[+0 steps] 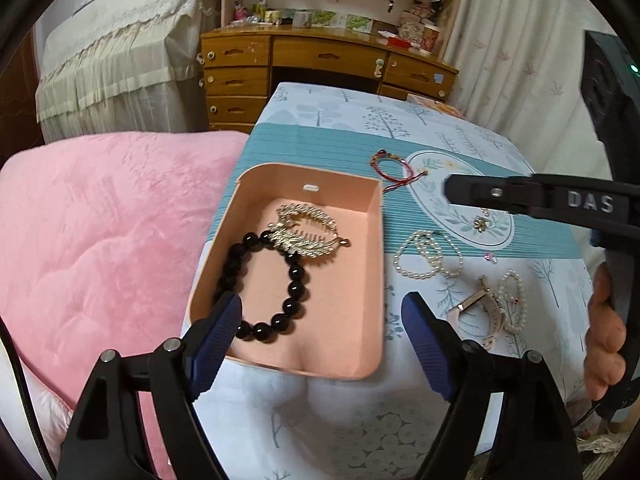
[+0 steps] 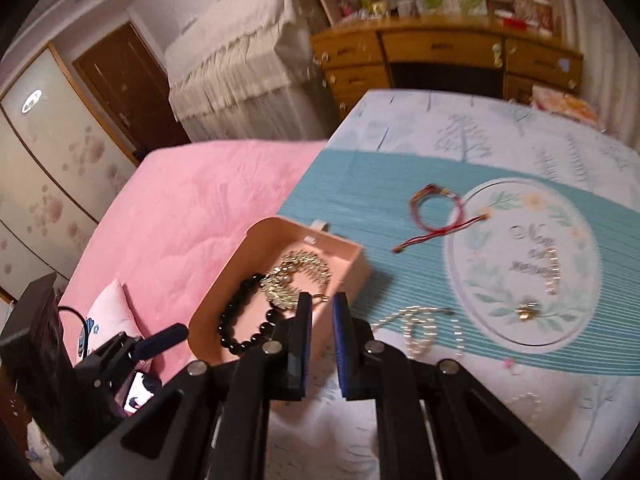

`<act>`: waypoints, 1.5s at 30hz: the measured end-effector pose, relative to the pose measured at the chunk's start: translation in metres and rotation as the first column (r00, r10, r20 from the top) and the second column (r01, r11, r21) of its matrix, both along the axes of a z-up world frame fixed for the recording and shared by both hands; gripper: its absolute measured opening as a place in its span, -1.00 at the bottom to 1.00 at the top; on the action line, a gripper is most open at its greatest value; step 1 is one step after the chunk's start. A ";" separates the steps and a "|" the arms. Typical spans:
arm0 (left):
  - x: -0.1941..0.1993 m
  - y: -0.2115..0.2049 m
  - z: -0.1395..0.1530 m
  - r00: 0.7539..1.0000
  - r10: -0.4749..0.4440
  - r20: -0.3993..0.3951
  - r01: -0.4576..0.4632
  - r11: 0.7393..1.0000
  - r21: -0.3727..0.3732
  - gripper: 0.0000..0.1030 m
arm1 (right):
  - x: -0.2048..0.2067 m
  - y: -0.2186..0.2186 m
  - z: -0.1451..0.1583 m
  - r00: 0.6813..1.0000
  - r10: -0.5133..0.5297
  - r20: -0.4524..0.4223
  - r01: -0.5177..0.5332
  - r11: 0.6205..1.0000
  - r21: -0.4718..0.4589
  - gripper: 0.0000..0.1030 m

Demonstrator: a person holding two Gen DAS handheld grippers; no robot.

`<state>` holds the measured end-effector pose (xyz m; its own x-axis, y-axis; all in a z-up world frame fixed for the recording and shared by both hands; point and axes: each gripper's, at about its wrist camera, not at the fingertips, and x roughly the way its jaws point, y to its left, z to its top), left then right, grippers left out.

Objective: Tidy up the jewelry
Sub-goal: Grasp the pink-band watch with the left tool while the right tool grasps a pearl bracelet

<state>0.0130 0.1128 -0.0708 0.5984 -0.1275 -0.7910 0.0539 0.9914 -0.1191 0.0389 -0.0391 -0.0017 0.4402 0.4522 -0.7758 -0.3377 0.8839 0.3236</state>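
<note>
A pink box lies open on the bed and holds a black bead bracelet and a gold comb. My left gripper is open and empty, its fingers astride the box's near end. My right gripper has its jaws nearly closed with a narrow gap and nothing between them; it hovers by the box. It also shows in the left wrist view. On the sheet lie a red cord bracelet, a pearl strand, a watch and a small gold flower piece.
A pink blanket covers the bed to the left of the box. A wooden desk with drawers stands beyond the bed. A curtain hangs at the right. The patterned sheet extends toward me.
</note>
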 end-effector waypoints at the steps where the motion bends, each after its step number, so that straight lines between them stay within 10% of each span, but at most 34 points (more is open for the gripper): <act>1: -0.001 -0.004 0.001 1.000 -0.007 0.002 0.007 1.000 0.004 0.56 | -0.002 -0.005 0.002 1.000 -0.006 0.003 0.006 1.000 -0.003 -0.80; 5: -0.002 -0.015 0.005 1.000 -0.020 0.000 0.020 1.000 0.003 0.56 | -0.012 -0.031 0.007 0.999 -0.052 -0.004 0.052 0.997 -0.052 -0.75; 9: -0.002 -0.024 0.011 1.000 -0.025 0.004 0.025 1.000 -0.009 0.57 | -0.029 -0.052 0.008 0.994 -0.109 0.016 0.110 0.986 -0.124 -0.22; 14: -0.004 -0.039 0.012 0.998 -0.061 0.005 0.062 0.998 -0.029 0.88 | -0.049 -0.075 0.004 0.990 -0.138 0.027 0.140 0.978 -0.153 -0.21; 26: -0.007 -0.104 -0.011 0.978 -0.205 -0.049 0.205 0.979 0.000 0.90 | -0.073 -0.120 -0.037 0.981 -0.195 0.016 0.193 0.951 -0.243 -0.21; 37: 0.002 -0.135 -0.035 0.960 -0.241 -0.144 0.245 0.970 0.011 0.70 | -0.071 -0.144 -0.062 0.978 -0.206 -0.008 0.198 0.949 -0.247 -0.21; 45: -0.001 -0.169 -0.045 0.910 -0.373 -0.183 0.388 0.920 0.055 -0.08 | -0.070 -0.145 -0.072 0.986 -0.167 -0.029 0.155 0.960 -0.234 -0.21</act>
<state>0.0117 -0.0567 -0.1154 0.3779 -0.2452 -0.8928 0.4164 0.9063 -0.0726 -0.0311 -0.1843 -0.0733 0.4523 0.1855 -0.8723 -0.1740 0.9777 0.1177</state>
